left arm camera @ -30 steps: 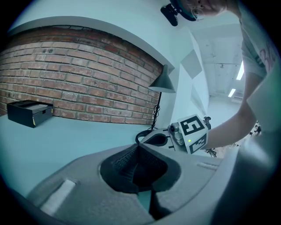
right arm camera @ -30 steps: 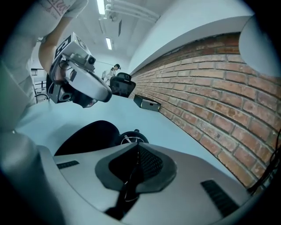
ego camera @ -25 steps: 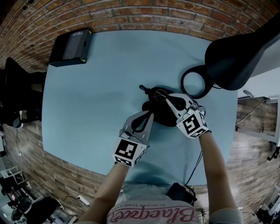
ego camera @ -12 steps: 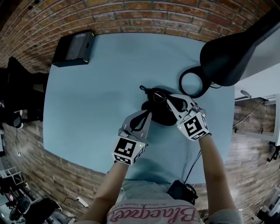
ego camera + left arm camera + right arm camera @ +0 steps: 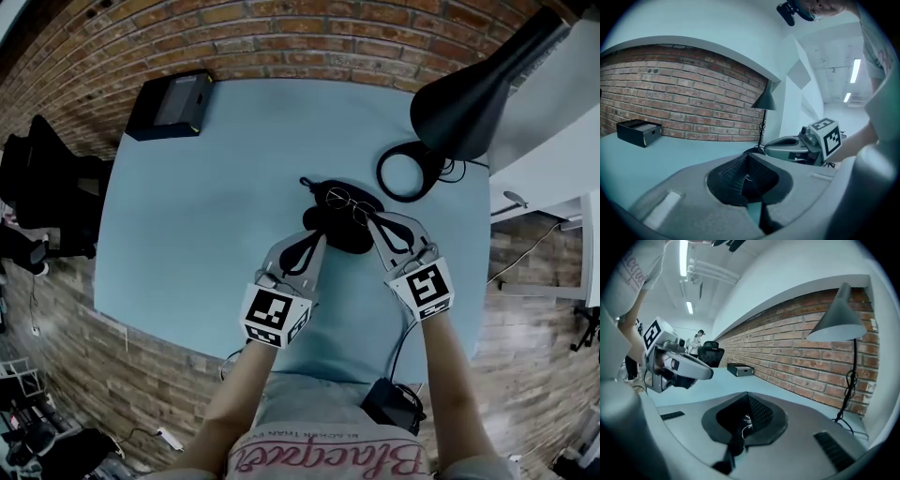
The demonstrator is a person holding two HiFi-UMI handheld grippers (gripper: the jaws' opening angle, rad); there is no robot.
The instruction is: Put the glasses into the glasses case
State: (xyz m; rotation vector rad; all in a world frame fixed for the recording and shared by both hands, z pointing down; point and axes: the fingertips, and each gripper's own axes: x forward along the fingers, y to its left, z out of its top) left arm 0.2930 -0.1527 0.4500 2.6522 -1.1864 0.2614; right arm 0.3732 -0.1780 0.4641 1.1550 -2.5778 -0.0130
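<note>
We see the glasses case (image 5: 330,231), a dark soft pouch, lying near the middle of the pale blue counter (image 5: 206,216), with the thin wire-rimmed glasses (image 5: 347,201) resting on its top, far side. The left tool (image 5: 317,241) comes in from the near side and meets the near-left edge of the case. In the left gripper view its jaws are drawn together, with dark material that we take for the case's edge pinched between the ribbed pads. The right tool (image 5: 373,222) reaches in from the near right, its tip at the right end of the glasses. In the right gripper view its jaws are also closed narrow, and a fine bright wire of the glasses shows caught between them. The two tools sit close beside each other, converging on the case. Beyond the case, to the right, a black desk lamp (image 5: 461,105) leans over the counter above its ring-shaped base (image 5: 407,174). A flat black box (image 5: 172,103) sits at the far left corner, against the brick wall (image 5: 281,33).
</note>
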